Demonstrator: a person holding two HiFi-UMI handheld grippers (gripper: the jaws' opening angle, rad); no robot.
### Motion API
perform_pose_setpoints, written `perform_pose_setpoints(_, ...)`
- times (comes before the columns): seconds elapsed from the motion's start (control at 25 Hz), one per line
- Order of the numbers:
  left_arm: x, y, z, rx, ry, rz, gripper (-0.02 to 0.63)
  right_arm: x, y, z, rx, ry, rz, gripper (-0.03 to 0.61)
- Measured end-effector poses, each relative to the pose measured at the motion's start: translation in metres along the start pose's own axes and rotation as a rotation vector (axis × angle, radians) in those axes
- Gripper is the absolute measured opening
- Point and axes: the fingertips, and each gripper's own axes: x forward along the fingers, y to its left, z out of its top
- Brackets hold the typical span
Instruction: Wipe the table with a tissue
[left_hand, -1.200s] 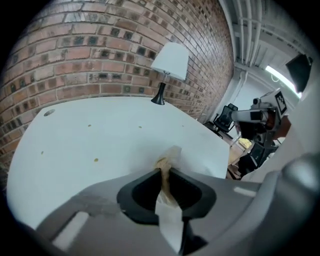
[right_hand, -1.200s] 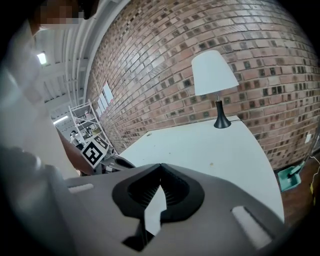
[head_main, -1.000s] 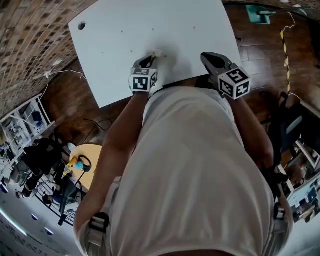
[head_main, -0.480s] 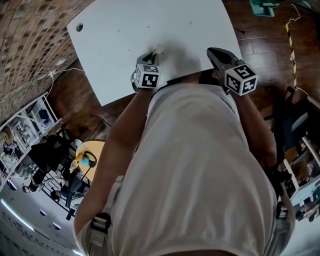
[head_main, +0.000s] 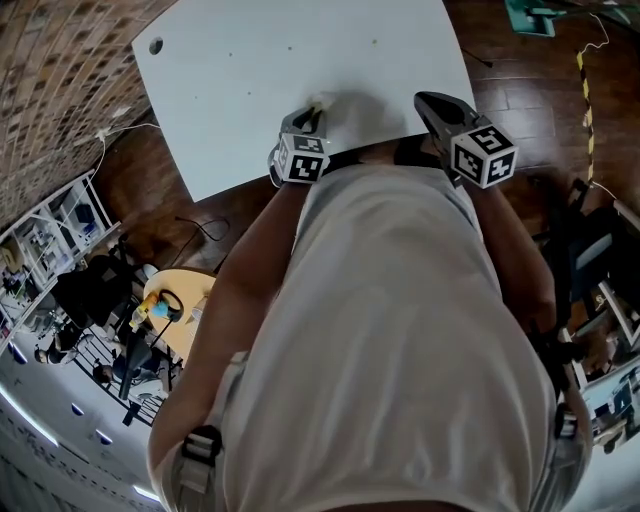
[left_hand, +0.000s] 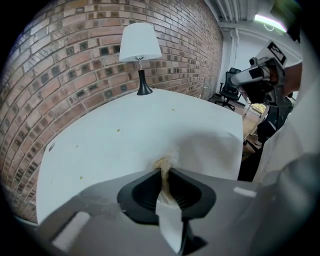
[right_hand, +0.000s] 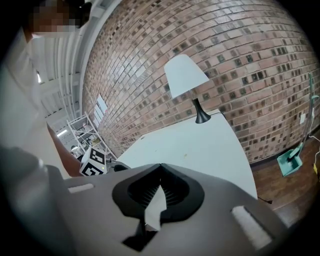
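Observation:
The white table fills the top of the head view. My left gripper points steeply down at its near edge and is shut on a crumpled white tissue. In the left gripper view the tissue spreads over the table ahead of the left gripper, with a brownish stain at the pinched part. My right gripper hovers over the table's near right corner; its jaws meet at the tips with nothing between them. The person's white-clad torso hides the table edge below.
A white lamp stands at the table's far end, by the brick wall. Small specks dot the tabletop, and a hole marks its left corner. A teal dustpan lies on the wooden floor at the right. Office chairs stand beyond.
Both grippers have drifted a little to the right along the table's near edge. The left one has dragged the tissue with it.

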Motion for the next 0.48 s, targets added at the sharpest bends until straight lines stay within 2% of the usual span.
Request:
perform_pose_setpoints(0.32, -0.001, -0.051, 0.002, -0.054, -0.002, -0.025, 0.055, -0.015, -0.015, -0.002, -0.018, 0.027, 0.064, 0.008)
perform_pose_setpoints(0.48, 0.002, -0.091, 0.014, -0.041, -0.011, -0.121, 0.055, -0.019, -0.022, -0.006, -0.036, 0.055, 0.098, 0.008)
